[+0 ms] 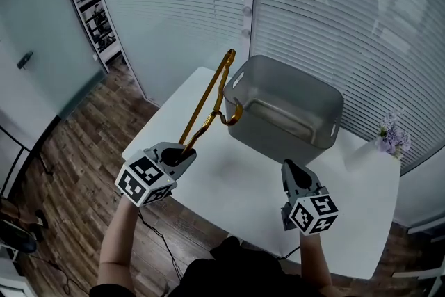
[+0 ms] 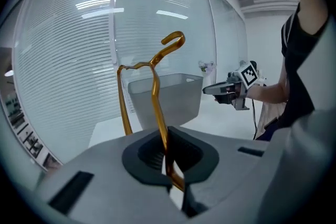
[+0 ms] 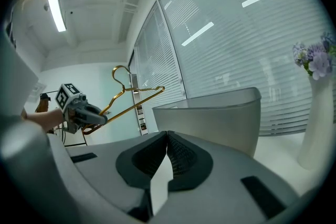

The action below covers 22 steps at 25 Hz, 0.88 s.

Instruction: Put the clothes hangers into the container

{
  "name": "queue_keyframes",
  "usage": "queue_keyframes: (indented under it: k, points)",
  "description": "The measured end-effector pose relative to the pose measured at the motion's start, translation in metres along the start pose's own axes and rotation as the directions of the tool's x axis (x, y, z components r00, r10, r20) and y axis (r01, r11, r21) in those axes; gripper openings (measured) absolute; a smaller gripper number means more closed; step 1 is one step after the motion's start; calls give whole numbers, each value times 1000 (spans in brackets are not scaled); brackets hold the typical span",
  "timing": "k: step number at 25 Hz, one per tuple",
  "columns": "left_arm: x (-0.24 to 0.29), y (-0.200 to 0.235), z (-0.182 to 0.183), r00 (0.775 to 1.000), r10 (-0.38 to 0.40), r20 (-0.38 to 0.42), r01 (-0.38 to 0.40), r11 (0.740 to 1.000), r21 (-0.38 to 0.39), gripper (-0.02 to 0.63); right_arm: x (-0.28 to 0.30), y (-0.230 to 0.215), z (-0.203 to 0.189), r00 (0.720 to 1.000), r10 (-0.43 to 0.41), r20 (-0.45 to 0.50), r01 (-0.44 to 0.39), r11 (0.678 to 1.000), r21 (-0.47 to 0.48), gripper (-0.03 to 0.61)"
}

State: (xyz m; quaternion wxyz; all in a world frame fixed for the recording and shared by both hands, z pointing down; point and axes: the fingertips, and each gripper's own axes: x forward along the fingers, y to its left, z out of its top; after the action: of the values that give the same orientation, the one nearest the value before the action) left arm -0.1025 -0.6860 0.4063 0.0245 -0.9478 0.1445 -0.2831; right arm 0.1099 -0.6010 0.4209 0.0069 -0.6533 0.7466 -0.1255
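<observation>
My left tongs (image 1: 186, 148) are clamped on one end of the thin gold wire clothes hanger (image 1: 208, 97). In the left gripper view the wire runs straight up out of the closed pads. The hanger hangs in the air over the left part of the white desk (image 1: 229, 184), slanting away from me. Its hook end lies near the left wall of the grey plastic container (image 1: 323, 115) with cut-out handles. The hanger is outside the container, and I cannot tell whether the hook touches the wall. My right tongs (image 1: 288, 167) are shut together on nothing and held level at the near right, well clear of the container.

I judge the step in hand to be carrying the hanger over the rim and setting it down inside. To do it well, I should lift until the hook and the far corner clear the near-left rim, so the hook does not snag a handle slot. The hanger is long and I hold it at one end only, so it could swing or pivot in the pads. I would move slowly and keep the grip firm. It should go in lengthwise, along the container's long side, and low before I let go. The empty right tongs could steady the container's near wall if it slides. The pale vase of lilac flowers (image 1: 391, 138) at the far right is well out of the way.
</observation>
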Motion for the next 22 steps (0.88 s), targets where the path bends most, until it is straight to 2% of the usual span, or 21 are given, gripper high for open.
queue_keyframes:
  k: [5, 10, 17, 20, 22]
  points:
    - [5, 10, 28, 997, -59, -48, 63, 993, 98, 8, -1, -4, -4, 1000, -8, -7, 8, 1000, 11, 26]
    - [24, 16, 39, 985, -82, -154, 119, 962, 246, 8, 0, -7, -6, 1000, -16, -9, 16, 1000, 26, 26]
    - [58, 17, 48, 950, -119, -288, 228, 897, 380, 8, 3, -10, -9, 1000, -22, -5, 23, 999, 47, 26]
    - [71, 21, 53, 927, -134, -351, 287, 854, 433, 8, 3, -14, -10, 999, -31, -6, 31, 998, 53, 28]
    - [79, 23, 56, 908, -143, -394, 333, 817, 471, 9, 3, -19, -12, 999, -38, -7, 38, 997, 60, 26]
